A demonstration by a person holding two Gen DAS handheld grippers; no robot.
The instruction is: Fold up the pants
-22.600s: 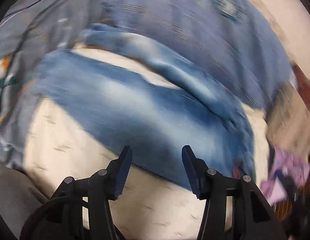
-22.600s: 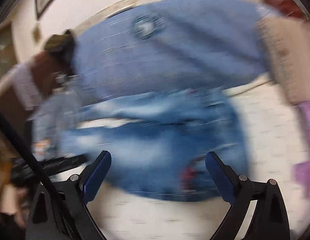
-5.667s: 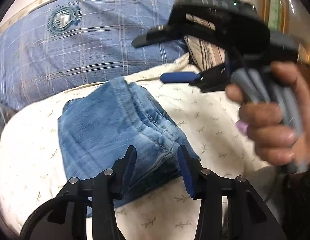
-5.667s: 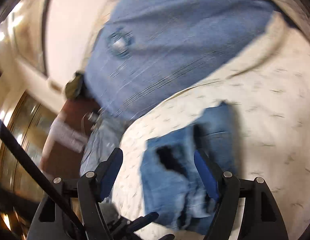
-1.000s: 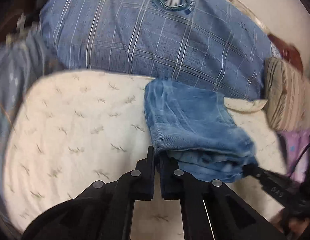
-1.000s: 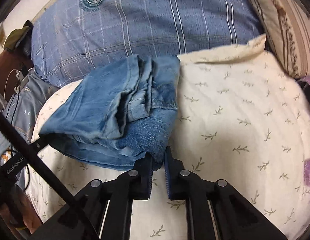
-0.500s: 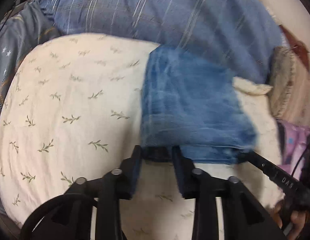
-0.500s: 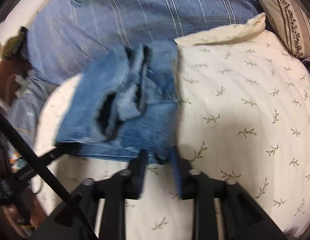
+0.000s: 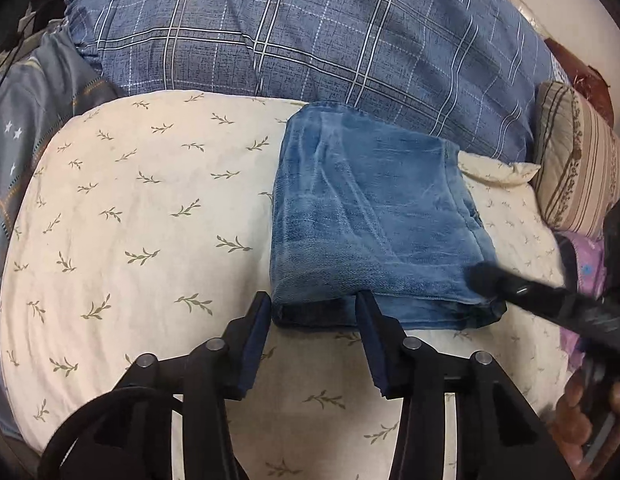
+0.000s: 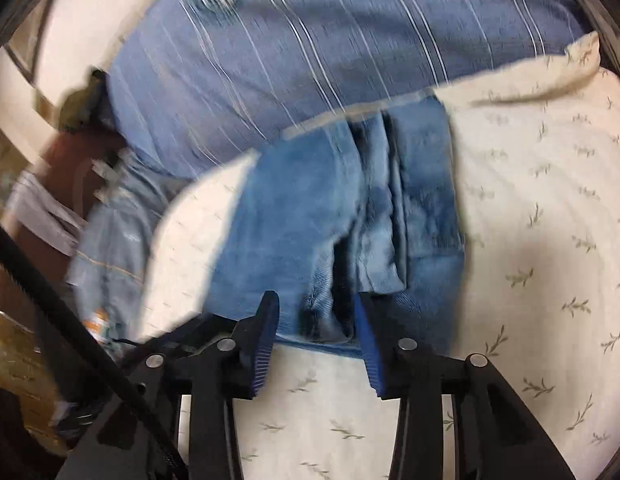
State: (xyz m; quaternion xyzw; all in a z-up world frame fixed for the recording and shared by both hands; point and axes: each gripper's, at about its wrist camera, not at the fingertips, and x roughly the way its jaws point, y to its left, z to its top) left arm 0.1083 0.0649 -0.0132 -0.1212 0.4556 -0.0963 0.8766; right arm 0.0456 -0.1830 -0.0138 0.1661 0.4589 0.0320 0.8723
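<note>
A: Where are the pants (image 9: 374, 220)?
B: Lying folded on the bed (image 9: 141, 240), beside the plaid pillow (image 9: 310, 48).
A: The grippers?
B: Left gripper (image 9: 312, 320) has just been opening, right gripper (image 10: 316, 316) closing slightly; both are standing parted, gripping nothing. Probably releasing; next, withdrawing cleanly.

Blue jeans (image 9: 370, 216) lie folded (compact, layered) on leaf-print bedding.

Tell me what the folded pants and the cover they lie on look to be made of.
Folded pants: most likely denim, a matte, faded blue twill with whitish wear streaks and thick stacked layers at the near edge. Cream cover: seemingly a soft woven cotton-like fabric, matte, printed with small olive sprigs, lightly wrinkled; the exact fibre cannot be told.
</note>
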